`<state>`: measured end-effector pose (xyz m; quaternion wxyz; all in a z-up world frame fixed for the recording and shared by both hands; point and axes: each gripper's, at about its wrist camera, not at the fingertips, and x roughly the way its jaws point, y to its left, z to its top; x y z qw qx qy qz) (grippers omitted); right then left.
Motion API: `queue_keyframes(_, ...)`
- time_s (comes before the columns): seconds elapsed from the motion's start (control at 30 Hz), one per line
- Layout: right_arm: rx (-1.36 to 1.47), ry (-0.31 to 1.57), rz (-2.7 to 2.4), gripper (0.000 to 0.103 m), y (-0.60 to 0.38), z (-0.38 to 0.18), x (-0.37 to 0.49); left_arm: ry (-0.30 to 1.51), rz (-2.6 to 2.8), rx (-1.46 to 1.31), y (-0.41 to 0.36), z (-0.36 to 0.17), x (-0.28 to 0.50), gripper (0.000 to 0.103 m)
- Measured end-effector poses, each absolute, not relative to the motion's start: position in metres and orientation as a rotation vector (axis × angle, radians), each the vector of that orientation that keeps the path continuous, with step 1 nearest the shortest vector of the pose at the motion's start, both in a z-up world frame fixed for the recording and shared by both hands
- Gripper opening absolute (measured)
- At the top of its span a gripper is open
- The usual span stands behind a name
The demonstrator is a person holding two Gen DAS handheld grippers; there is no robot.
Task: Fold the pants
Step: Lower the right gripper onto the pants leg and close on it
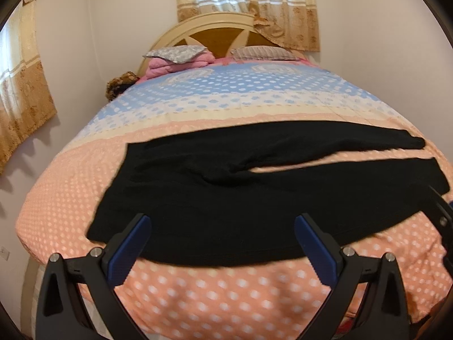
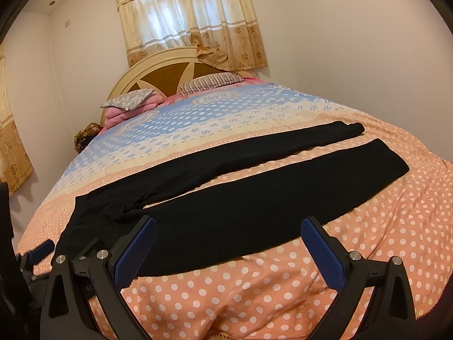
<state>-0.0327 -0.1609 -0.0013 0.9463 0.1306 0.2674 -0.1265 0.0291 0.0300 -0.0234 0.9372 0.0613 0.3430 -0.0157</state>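
Black pants (image 1: 226, 198) lie flat across the near part of the bed, waist to the left, the two legs spread apart and running right. They also show in the right wrist view (image 2: 240, 206). My left gripper (image 1: 223, 235) is open and empty, hovering over the near edge of the pants by the waist and thigh. My right gripper (image 2: 229, 238) is open and empty, over the near edge of the near leg. Part of the right gripper (image 1: 441, 215) shows at the right edge of the left wrist view, and the left gripper (image 2: 39, 252) at the left edge of the right wrist view.
The bed has a polka-dot cover (image 1: 226, 291), peach near me, blue farther back. Pillows (image 1: 172, 53) and a pink blanket lie by the cream headboard (image 1: 215, 25). Curtains (image 2: 187, 19) hang behind. Walls stand left and right. A brown object (image 1: 120, 83) sits at the bed's far left.
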Motion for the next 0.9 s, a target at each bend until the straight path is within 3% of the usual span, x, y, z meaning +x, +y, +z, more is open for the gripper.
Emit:
queue_keyframes(0.5, 0.235, 0.682, -0.141, 0.102, -0.158, -0.041, 0.061, 0.806, 0.103, 0.032, 0.201, -0.042, 0.182, 0.102)
queue_keyframes(0.63, 0.209, 0.706, -0.103, 0.102, -0.144, -0.047, 0.087, 0.836, 0.052, -0.015, 0.219, -0.048, 0.226, 0.081)
queue_keyframes(0.9, 0.116, 0.72, -0.03, 0.102, -0.121, -0.05, 0.119, 0.956, -0.006, -0.007, 0.216, -0.081, 0.281, 0.056)
